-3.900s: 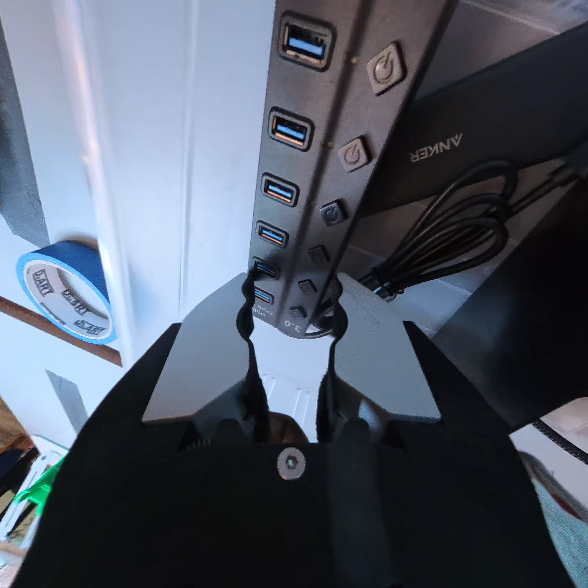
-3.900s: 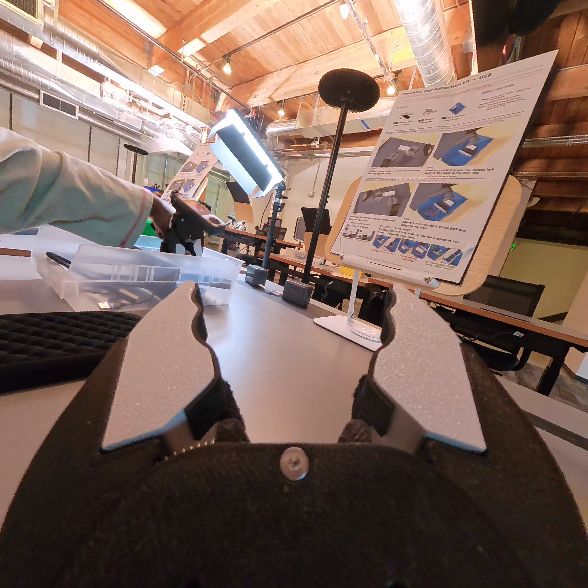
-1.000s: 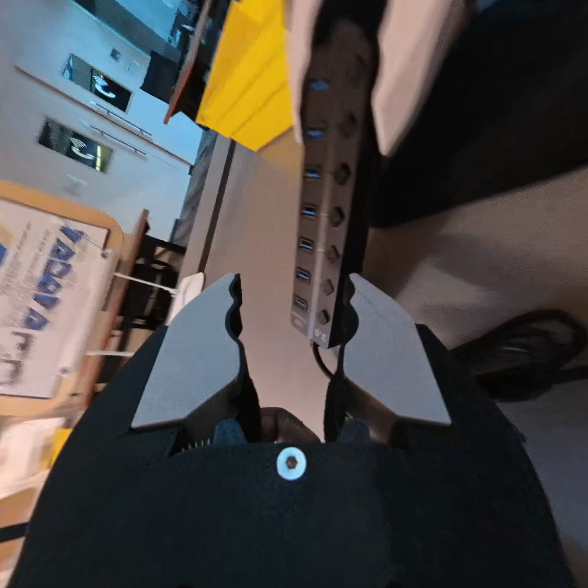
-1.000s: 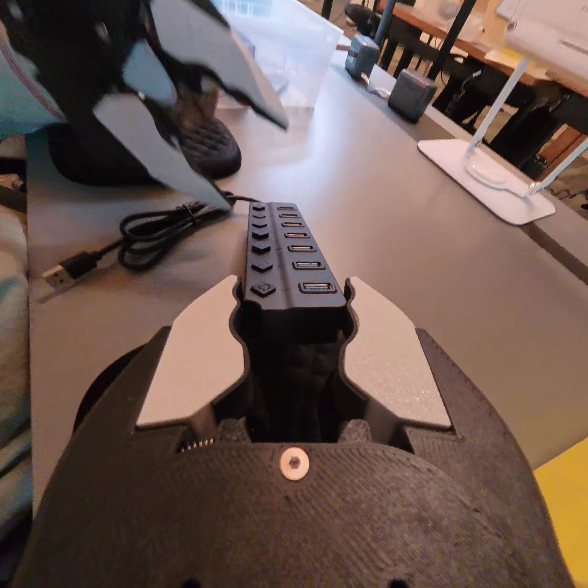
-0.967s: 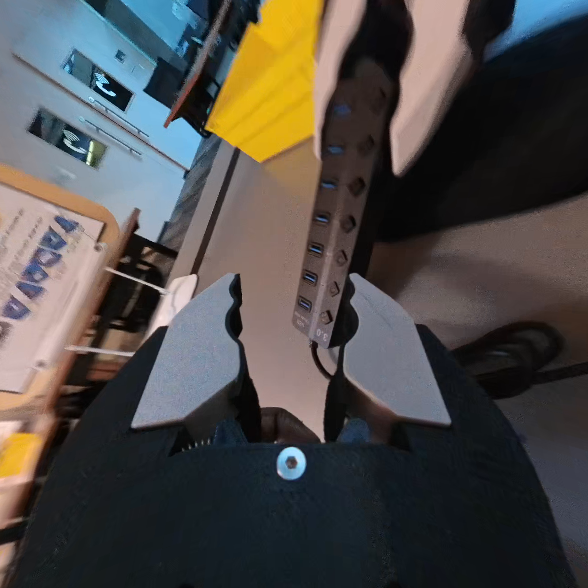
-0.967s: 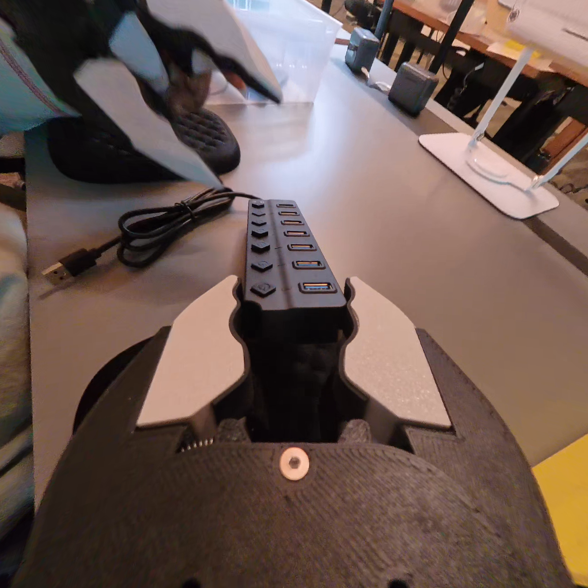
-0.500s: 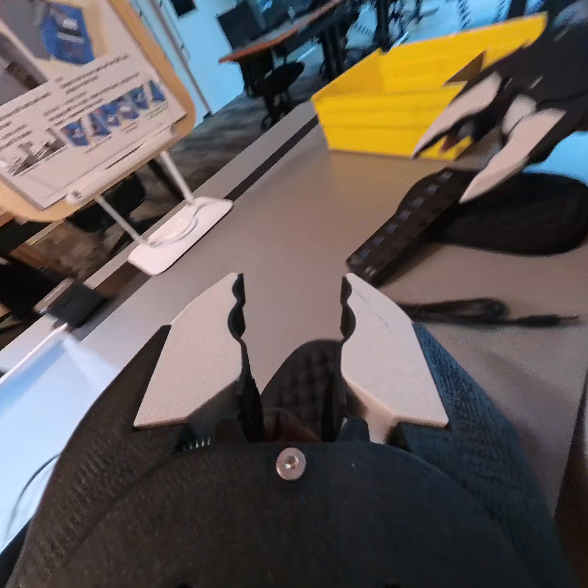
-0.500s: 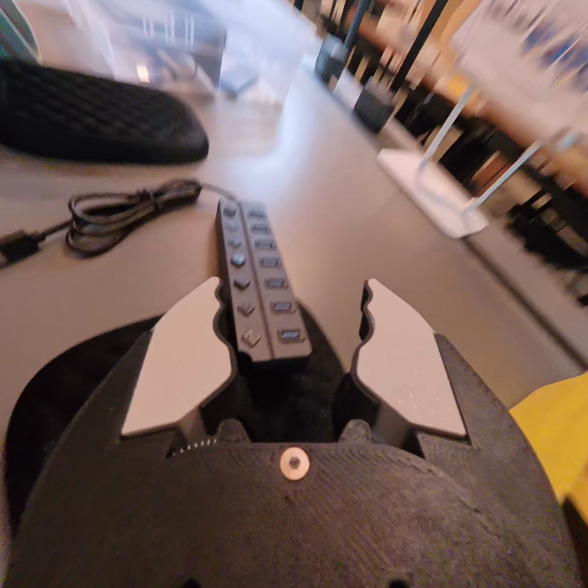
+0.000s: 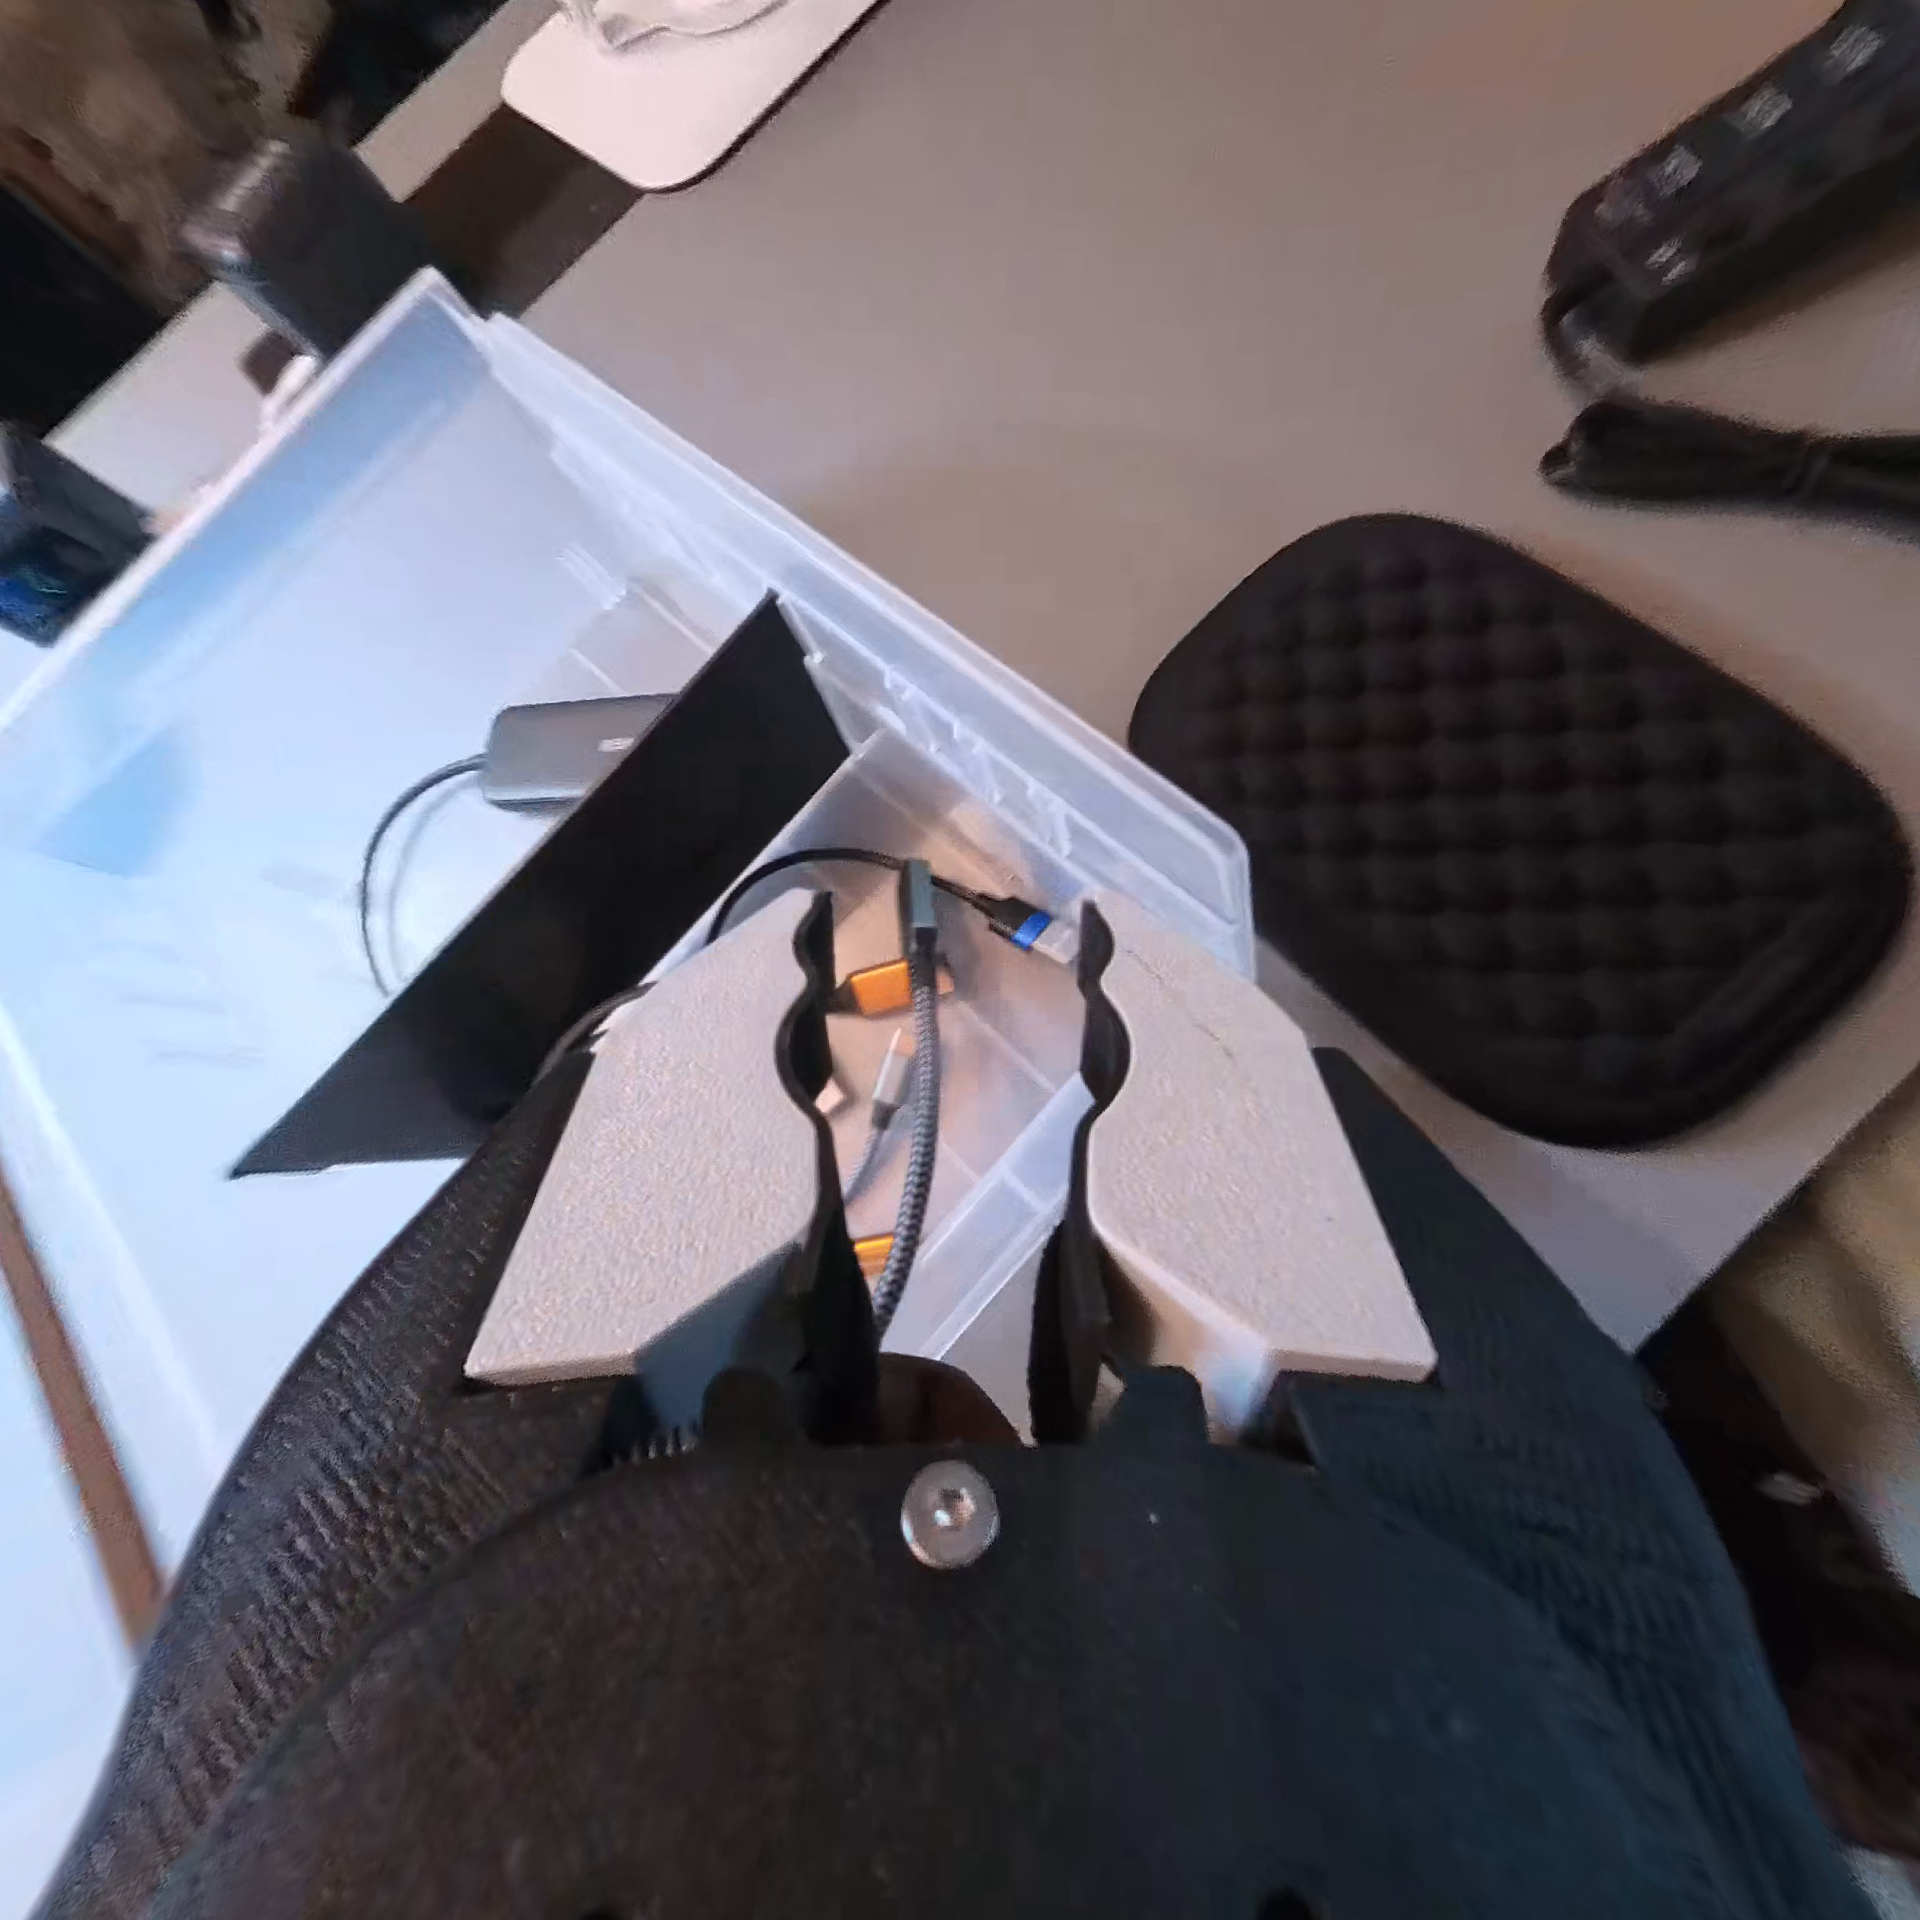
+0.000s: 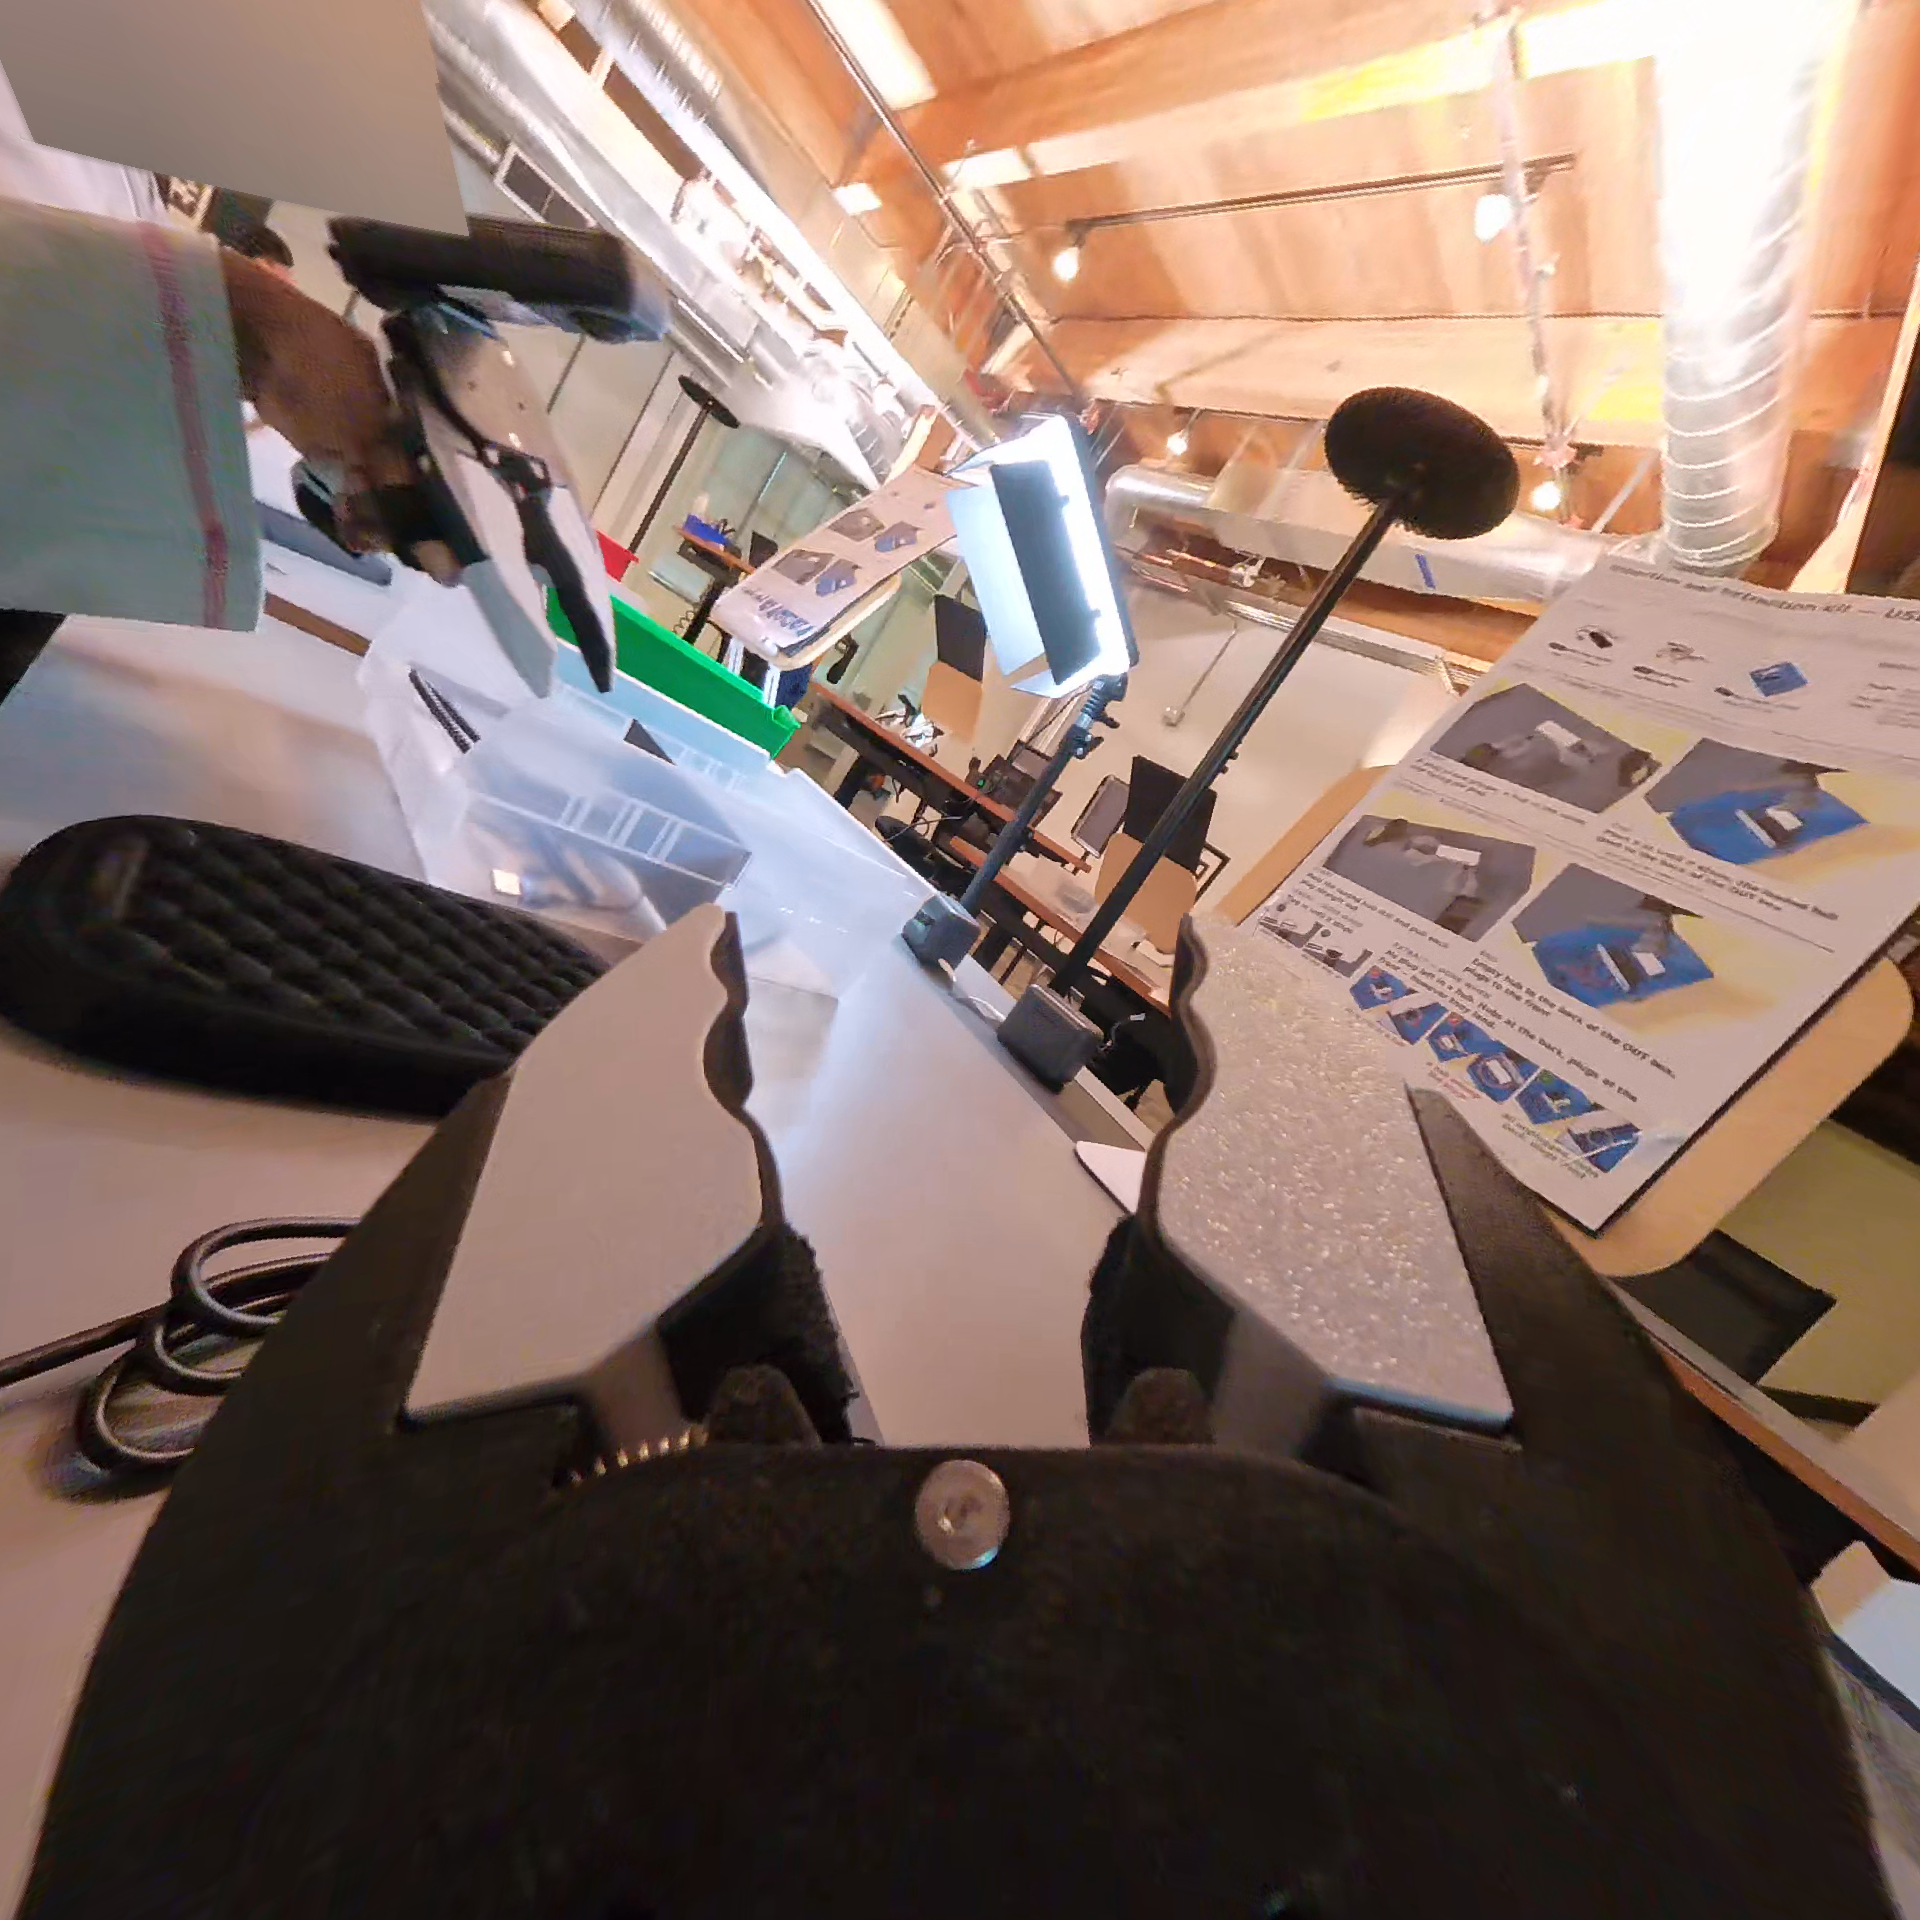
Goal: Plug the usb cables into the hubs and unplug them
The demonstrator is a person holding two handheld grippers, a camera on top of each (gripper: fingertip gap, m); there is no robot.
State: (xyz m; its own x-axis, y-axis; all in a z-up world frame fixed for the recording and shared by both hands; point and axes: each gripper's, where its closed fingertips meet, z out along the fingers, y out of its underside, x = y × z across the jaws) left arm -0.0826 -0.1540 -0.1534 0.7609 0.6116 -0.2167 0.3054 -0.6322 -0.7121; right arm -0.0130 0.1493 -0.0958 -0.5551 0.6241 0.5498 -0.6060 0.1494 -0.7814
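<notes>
Two claws in play, both with jaws apart and holding nothing. The left claw (image 9: 951, 997) hangs over a clear plastic bin (image 9: 1039, 800) on the bench (image 9: 1091, 312), tips pointing down into the bin's near compartment. The right claw (image 10: 961, 1023) sits low over the bench, looking along its surface.

Between the left claw's tips, inside that compartment: one braided grey cable (image 9: 914, 1101), long axis running straight away from the claw, its grey plug end farthest from it. Two orange connector pieces show, one (image 9: 883, 982) near the left fingertip, one (image 9: 868, 1247) closer in by the finger root. One small plug with a blue ring (image 9: 1023, 925) lies just ahead of the right fingertip, on a thin black lead. One pale silver plug (image 9: 888, 1081) lies beside the braided cable.

Ahead and left of the left claw, past a black divider panel (image 9: 623, 914), one slim grey hub (image 9: 571, 748) rests in the larger compartment, its long axis running across the view, its lead looping back toward the claw.

Far ahead-right of the left claw, outside the bin: one black multi-port hub (image 9: 1745, 177) on the bench, long axis slanting up to the right, blurred. One coiled black cable (image 9: 1725, 468) lies just nearer than it. One black padded mat (image 9: 1507, 821) lies right of the claw, beside the bin.

From the right wrist view, one instruction board (image 10: 1621, 935) stands ahead-right of the claw.
</notes>
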